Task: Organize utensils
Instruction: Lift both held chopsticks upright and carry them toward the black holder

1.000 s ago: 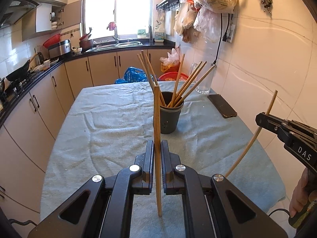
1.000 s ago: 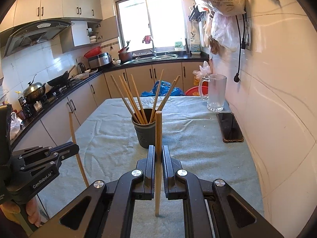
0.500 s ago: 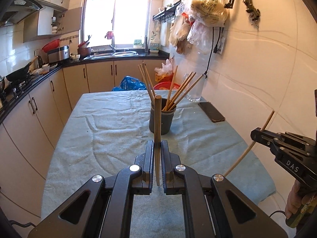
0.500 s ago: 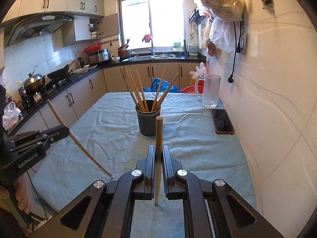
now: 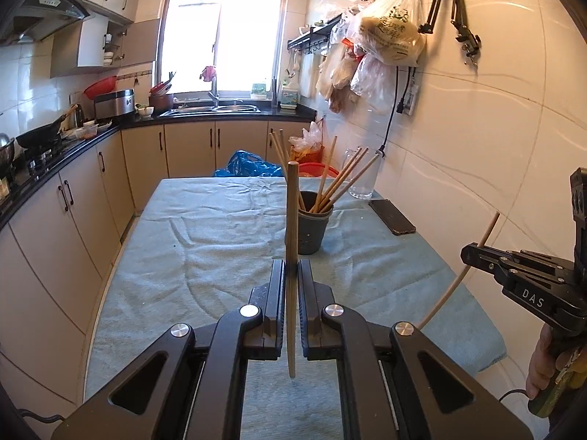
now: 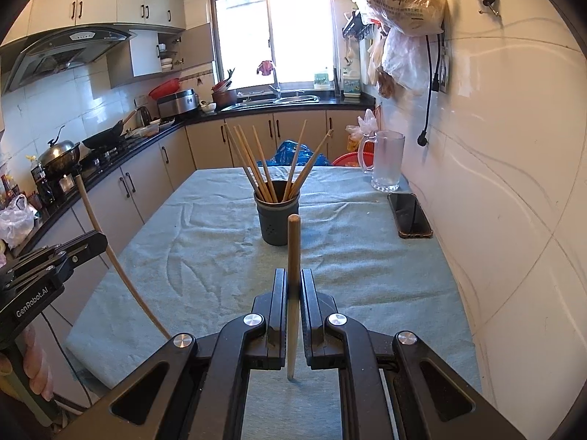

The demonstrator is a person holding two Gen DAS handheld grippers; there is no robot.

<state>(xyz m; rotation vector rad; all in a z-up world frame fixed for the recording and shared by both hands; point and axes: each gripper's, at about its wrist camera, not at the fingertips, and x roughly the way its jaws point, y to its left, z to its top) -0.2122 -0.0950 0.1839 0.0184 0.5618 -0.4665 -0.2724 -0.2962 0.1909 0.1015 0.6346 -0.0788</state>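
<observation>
A dark grey holder [image 5: 311, 228] [image 6: 277, 218] with several wooden chopsticks leaning out of it stands mid-table on the pale green cloth. My left gripper [image 5: 291, 267] is shut on one upright chopstick [image 5: 291, 220], held well short of the holder. My right gripper [image 6: 293, 275] is shut on another chopstick [image 6: 293, 249], also upright and short of the holder. Each gripper shows in the other's view: the right one [image 5: 467, 255] at the right edge with its chopstick [image 5: 473, 260], the left one [image 6: 101, 242] at the left edge with its chopstick [image 6: 110, 256].
A black phone [image 6: 409, 214] lies near the right wall, and a glass jug [image 6: 385, 161] stands at the far right corner. Cabinets and a stove counter [image 6: 91, 154] run along the left. The cloth-covered table [image 5: 205, 242] has bare room on both sides of the holder.
Both grippers have pulled back from the holder and risen a little, each keeping its chopstick. The holder now looks smaller and farther off in both views.
</observation>
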